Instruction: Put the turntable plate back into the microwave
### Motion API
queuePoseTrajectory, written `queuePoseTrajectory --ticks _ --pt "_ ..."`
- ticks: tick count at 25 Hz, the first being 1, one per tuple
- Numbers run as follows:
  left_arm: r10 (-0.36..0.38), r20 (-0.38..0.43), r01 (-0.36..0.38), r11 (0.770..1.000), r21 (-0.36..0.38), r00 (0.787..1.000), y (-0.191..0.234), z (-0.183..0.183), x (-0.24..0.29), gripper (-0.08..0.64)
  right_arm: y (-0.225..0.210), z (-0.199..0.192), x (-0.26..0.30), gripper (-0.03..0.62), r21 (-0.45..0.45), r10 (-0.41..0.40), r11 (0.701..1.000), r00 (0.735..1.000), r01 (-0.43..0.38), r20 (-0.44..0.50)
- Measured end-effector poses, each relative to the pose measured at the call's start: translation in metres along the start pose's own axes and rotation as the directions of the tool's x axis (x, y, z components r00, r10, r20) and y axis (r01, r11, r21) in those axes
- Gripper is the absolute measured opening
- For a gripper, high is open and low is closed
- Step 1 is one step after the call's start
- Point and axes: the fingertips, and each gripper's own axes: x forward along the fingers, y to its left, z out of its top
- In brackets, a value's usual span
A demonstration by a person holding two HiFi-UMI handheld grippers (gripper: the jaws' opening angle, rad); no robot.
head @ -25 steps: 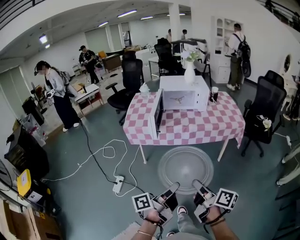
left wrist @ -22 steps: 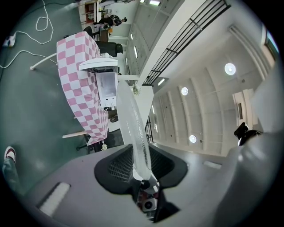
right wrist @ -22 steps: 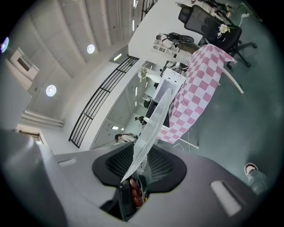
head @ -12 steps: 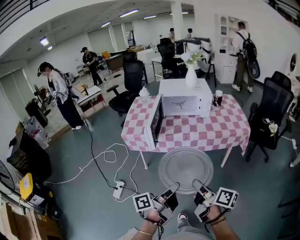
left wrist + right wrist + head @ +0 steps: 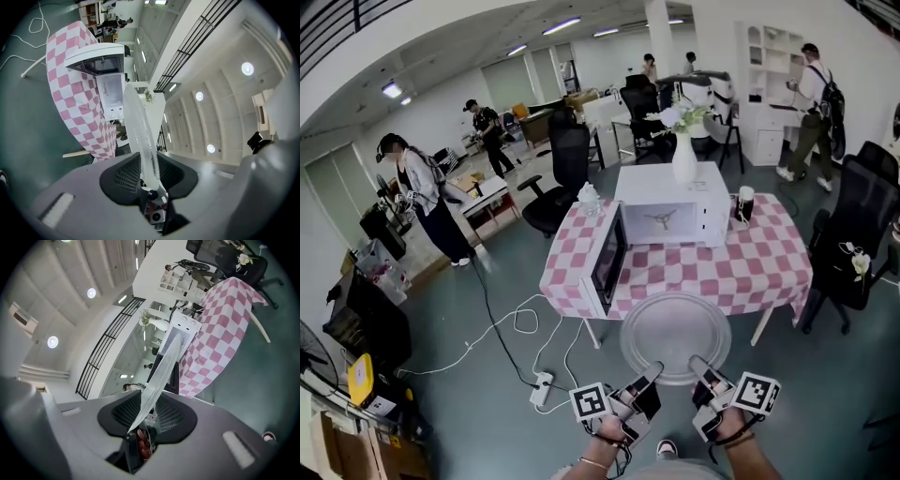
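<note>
Firmly in both hand-held grippers (image 5: pixel 652 371) (image 5: pixel 699 365), turntable plate (image 5: pixel 675 334)

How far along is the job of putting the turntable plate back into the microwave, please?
Done: the microwave door stands open and the plate is lifted. In hand: left claw and right claw each grip its near rim, short of the table. Left: setting it inside the cavity.

Left gripper (image 5: pixel 654 369): grey jaws, black ribbed pads (image 5: pixel 124 176), white cube (image 5: pixel 589 403) bearing black square markers. Right gripper (image 5: pixel 697 363): identical. Thin bracelet (image 5: pixel 590 464), left wrist.
</note>
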Motion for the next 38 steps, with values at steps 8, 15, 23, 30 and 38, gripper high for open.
queuePoseTrajectory --ticks 8,15,23,30,38 --pt "0.009 0.022 -0.009 1.000 0.003 1.000 0.015 0.027 0.042 0.091 -0.014 0.043 0.031 0.106 -0.006 0.009 1.000 1.000 -0.009 -0.029" --pt "0.023 0.031 -0.023 1.000 -0.002 0.999 0.031 0.047 0.065 0.091 -0.021 0.066 0.058 0.106 -0.011 0.048 0.999 0.998 -0.049 -0.038" --pt "0.029 0.025 -0.028 0.999 -0.022 0.999 0.049 0.070 0.088 0.091 -0.041 0.089 0.081 0.106 -0.011 -0.014 1.000 0.999 0.014 -0.031" --pt "0.004 0.028 -0.003 0.999 -0.047 1.000 0.066 0.105 0.124 0.091 -0.048 0.125 0.119 0.106 -0.038 -0.005 0.999 1.000 0.004 -0.020" --pt "-0.011 0.023 0.012 0.998 -0.056 1.000 0.082 0.154 0.171 0.091 -0.050 0.173 0.168 0.106 -0.036 -0.014 0.999 1.000 0.013 -0.015"
